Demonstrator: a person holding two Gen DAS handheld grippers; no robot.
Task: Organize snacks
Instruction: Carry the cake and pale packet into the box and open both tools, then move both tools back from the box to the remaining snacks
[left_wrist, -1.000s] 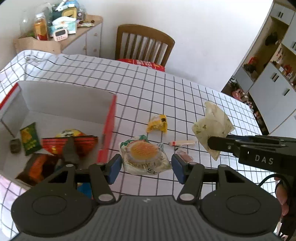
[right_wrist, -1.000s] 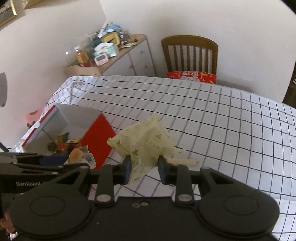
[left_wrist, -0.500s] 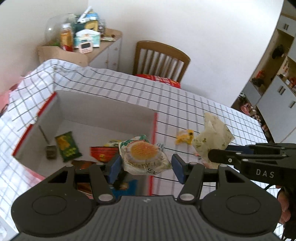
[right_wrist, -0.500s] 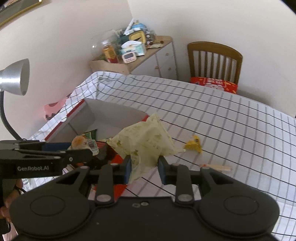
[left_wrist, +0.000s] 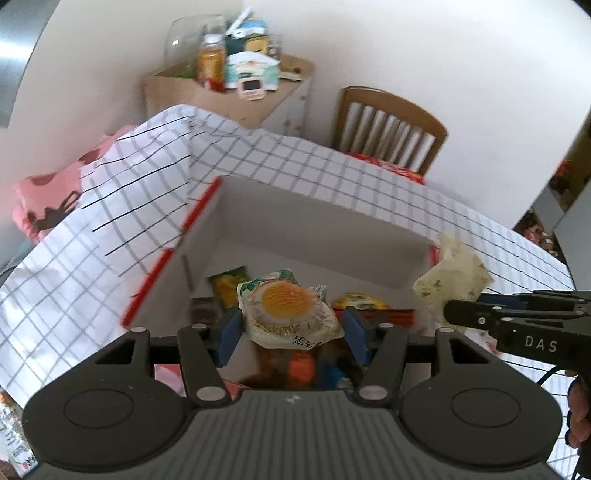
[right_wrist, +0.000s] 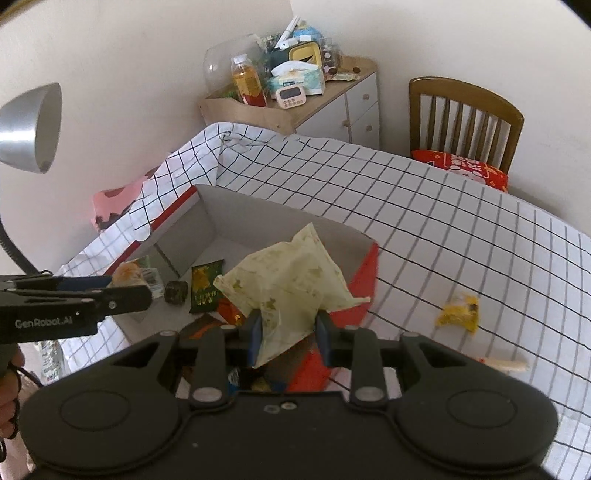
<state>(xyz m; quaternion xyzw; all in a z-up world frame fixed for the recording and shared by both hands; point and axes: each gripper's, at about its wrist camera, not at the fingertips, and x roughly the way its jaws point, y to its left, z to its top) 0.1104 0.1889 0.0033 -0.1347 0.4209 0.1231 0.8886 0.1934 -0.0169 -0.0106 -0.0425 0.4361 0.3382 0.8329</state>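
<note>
My left gripper (left_wrist: 291, 332) is shut on a clear pastry packet with an orange cake (left_wrist: 288, 310) and holds it above the open red-and-white box (left_wrist: 317, 218). My right gripper (right_wrist: 288, 332) is shut on a pale green crumpled snack bag (right_wrist: 288, 280) and holds it over the box's right side (right_wrist: 365, 280). The bag also shows in the left wrist view (left_wrist: 454, 273). Several snack packets lie in the box, among them a green one (right_wrist: 205, 286). A yellow wrapper (right_wrist: 460, 312) and a thin stick snack (right_wrist: 506, 363) lie on the checked tablecloth to the right.
A wooden chair (right_wrist: 465, 118) with a red cushion stands behind the table. A cluttered cabinet (right_wrist: 295, 99) stands at the back left. A silver lamp (right_wrist: 29, 129) hangs at the left. A pink cloth (left_wrist: 44, 199) lies beyond the table's left edge.
Both grippers have moved left with their packets, from over the tablecloth to above the box. Neither grip has changed.
</note>
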